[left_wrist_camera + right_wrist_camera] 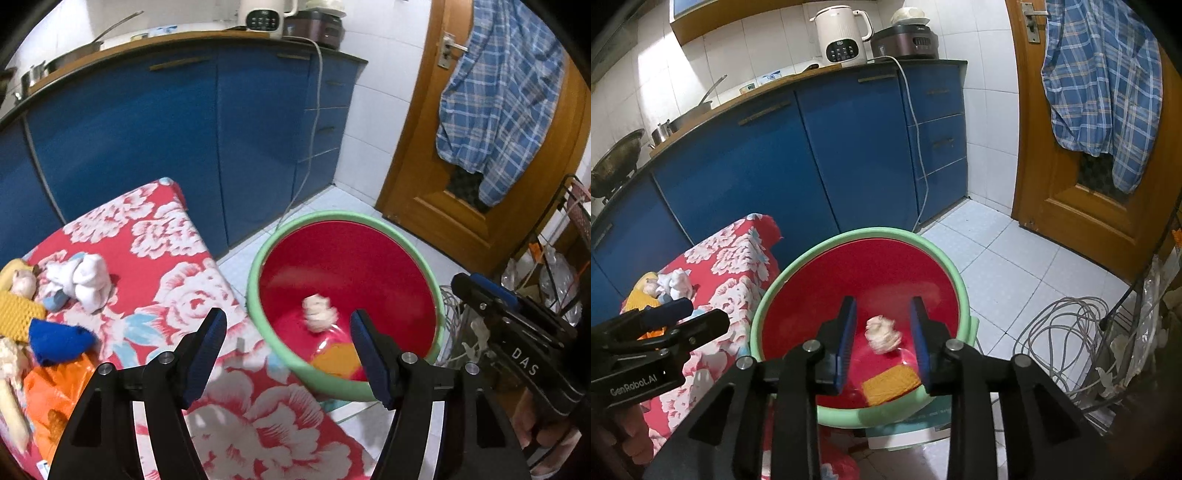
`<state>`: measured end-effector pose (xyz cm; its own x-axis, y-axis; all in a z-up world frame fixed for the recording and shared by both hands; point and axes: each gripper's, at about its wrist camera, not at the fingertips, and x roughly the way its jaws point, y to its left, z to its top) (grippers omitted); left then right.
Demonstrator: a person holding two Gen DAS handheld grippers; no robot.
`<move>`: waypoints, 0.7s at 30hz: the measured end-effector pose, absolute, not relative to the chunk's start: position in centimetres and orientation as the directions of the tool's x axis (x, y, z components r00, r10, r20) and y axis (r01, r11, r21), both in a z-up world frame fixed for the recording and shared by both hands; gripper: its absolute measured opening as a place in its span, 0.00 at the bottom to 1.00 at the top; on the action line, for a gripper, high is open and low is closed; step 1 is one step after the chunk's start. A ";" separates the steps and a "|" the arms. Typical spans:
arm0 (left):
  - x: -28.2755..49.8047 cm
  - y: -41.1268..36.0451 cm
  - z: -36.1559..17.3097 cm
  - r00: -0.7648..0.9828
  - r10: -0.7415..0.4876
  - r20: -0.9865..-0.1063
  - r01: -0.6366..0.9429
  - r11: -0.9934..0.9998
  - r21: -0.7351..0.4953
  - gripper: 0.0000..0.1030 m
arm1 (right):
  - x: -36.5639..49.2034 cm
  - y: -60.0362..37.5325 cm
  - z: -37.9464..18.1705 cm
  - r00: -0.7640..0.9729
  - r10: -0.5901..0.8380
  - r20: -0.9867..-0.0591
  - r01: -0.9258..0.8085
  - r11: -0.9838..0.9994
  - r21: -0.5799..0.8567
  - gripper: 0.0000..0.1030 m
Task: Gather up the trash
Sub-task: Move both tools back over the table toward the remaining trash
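Note:
A green-rimmed bin [255,295] lined with a red bag stands on the floor beside a table under a red floral cloth [177,266]. Inside the bin are a crumpled white paper ball [319,314], slightly blurred, and a yellow-orange piece [340,356]. My left gripper [287,315] is open over the bin's near left rim, with nothing between its fingers. My right gripper [882,304] is open above the bin [764,295]. The paper ball [882,334] shows past its fingertips, touching neither pad. On the cloth lie white crumpled tissue [85,280], a blue wad [59,339] and an orange bag [48,398].
Blue cabinets [812,155] run behind the table and bin, with a white kettle [842,33] on the counter. A wooden door [1071,206] with a plaid shirt hung on it is at the right. A coil of grey cable [1063,332] and a wire rack [1137,332] stand right of the bin.

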<state>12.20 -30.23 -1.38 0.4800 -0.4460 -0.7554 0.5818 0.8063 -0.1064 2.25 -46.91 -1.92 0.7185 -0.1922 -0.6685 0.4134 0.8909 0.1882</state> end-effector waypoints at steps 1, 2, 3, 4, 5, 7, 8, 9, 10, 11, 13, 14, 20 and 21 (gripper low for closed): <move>12.2 -29.9 -1.3 0.483 -0.442 -0.756 0.575 0.811 -0.108 0.69 | 2.2 -46.7 -1.7 0.720 -0.186 -0.669 0.409 0.892 0.192 0.30; 12.2 -29.5 -1.2 0.485 -0.441 -0.755 0.569 0.815 -0.110 0.69 | 2.2 -46.5 -1.6 0.720 -0.181 -0.670 0.405 0.894 0.193 0.30; 12.2 -29.2 -1.1 0.488 -0.441 -0.754 0.564 0.818 -0.113 0.69 | 2.2 -46.1 -1.4 0.721 -0.175 -0.670 0.397 0.897 0.194 0.30; 12.1 -28.7 -0.9 0.492 -0.441 -0.751 0.558 0.822 -0.117 0.69 | 2.2 -45.7 -1.1 0.724 -0.169 -0.669 0.388 0.902 0.192 0.30; 12.0 -28.2 -0.7 0.497 -0.439 -0.749 0.551 0.826 -0.118 0.69 | 2.2 -45.3 -0.9 0.727 -0.164 -0.667 0.379 0.906 0.190 0.30; 11.9 -27.2 -0.3 0.509 -0.432 -0.745 0.536 0.836 -0.119 0.69 | 2.3 -44.2 -0.3 0.738 -0.147 -0.658 0.351 0.917 0.188 0.30; 11.8 -26.7 -0.1 0.516 -0.427 -0.743 0.526 0.842 -0.119 0.69 | 2.3 -43.8 0.0 0.743 -0.139 -0.655 0.339 0.921 0.189 0.30; 11.8 -26.2 0.1 0.522 -0.423 -0.741 0.518 0.847 -0.118 0.69 | 2.3 -43.2 0.3 0.749 -0.127 -0.651 0.324 0.926 0.192 0.30; 11.7 -25.6 0.3 0.531 -0.415 -0.739 0.507 0.854 -0.116 0.69 | 2.4 -42.6 0.6 0.755 -0.113 -0.646 0.307 0.931 0.196 0.30; 11.7 -25.1 0.5 0.538 -0.409 -0.737 0.497 0.860 -0.115 0.69 | 2.4 -42.1 0.9 0.759 -0.103 -0.643 0.294 0.935 0.198 0.30; 11.5 -23.8 0.9 0.555 -0.395 -0.732 0.474 0.873 -0.112 0.69 | 2.5 -40.9 1.3 0.767 -0.076 -0.637 0.262 0.944 0.202 0.30; 11.4 -23.2 1.1 0.563 -0.388 -0.730 0.464 0.879 -0.110 0.69 | 2.5 -40.4 1.4 0.769 -0.066 -0.636 0.250 0.946 0.204 0.30; 11.0 -19.3 1.6 0.597 -0.342 -0.726 0.386 0.915 -0.113 0.69 | 3.2 -37.4 2.0 0.770 0.003 -0.638 0.178 0.960 0.218 0.32; 10.9 -18.4 1.7 0.604 -0.331 -0.725 0.369 0.922 -0.114 0.69 | 3.3 -36.9 2.1 0.770 0.011 -0.638 0.168 0.961 0.219 0.33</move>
<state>10.93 -18.39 1.70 0.6042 -0.3313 -0.7247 0.3691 0.9224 -0.1139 3.26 -36.89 2.06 0.7696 0.0111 -0.6385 0.1682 0.9610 0.2195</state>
